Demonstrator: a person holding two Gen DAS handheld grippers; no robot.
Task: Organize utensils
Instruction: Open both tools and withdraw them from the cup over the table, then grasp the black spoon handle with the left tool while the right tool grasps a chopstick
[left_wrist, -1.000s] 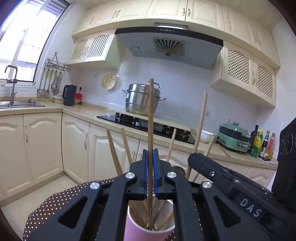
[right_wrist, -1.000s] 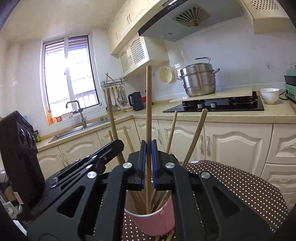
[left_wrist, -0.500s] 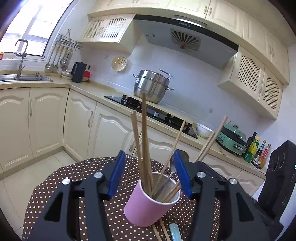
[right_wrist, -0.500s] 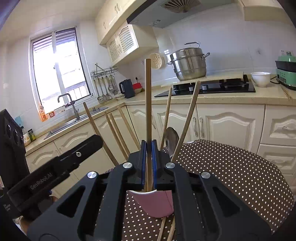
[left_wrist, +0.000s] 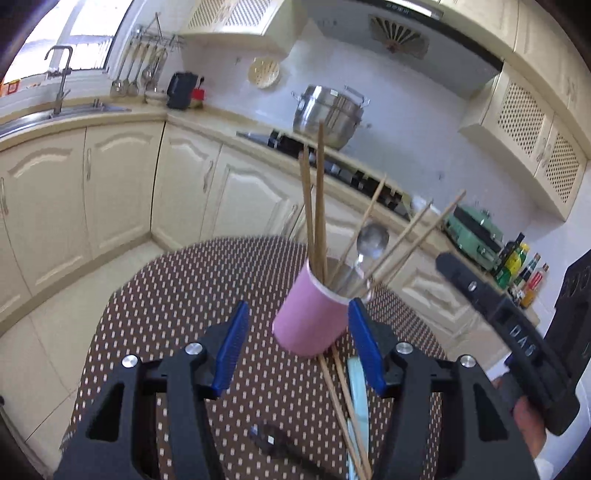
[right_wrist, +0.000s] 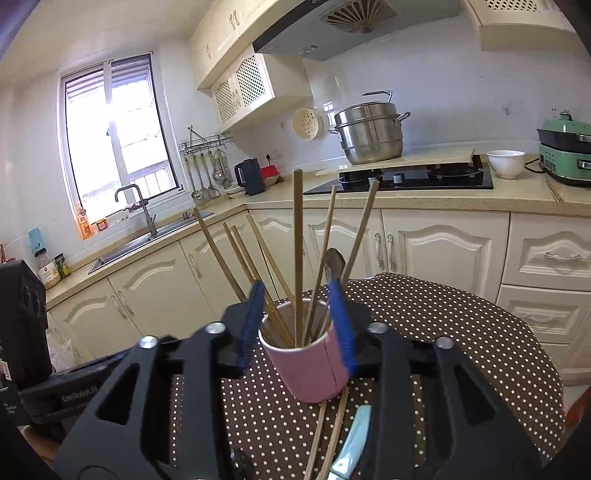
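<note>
Chopsticks (right_wrist: 297, 254) upright in pink paper cup (right_wrist: 314, 365) on tabletop (right_wrist: 443, 332); more flat beside its base. My right claw (right_wrist: 297, 321) just opened, both claws empty, left claw (left_wrist: 295, 350) half-open. Sticks light, stiff, slick: pinch mid-shaft. Cup tips easily.

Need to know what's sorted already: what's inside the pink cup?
Inside the pink cup: several wooden chopsticks and a metal spoon, bowl upward. Their lower ends are hidden by the cup wall.

Matt pink cup (right_wrist: 314, 363), probably paper, holds bare wooden chopsticks (right_wrist: 297, 254) and a shiny metal spoon (left_wrist: 372, 240); dotted brown cloth (right_wrist: 454, 317) beneath.
</note>
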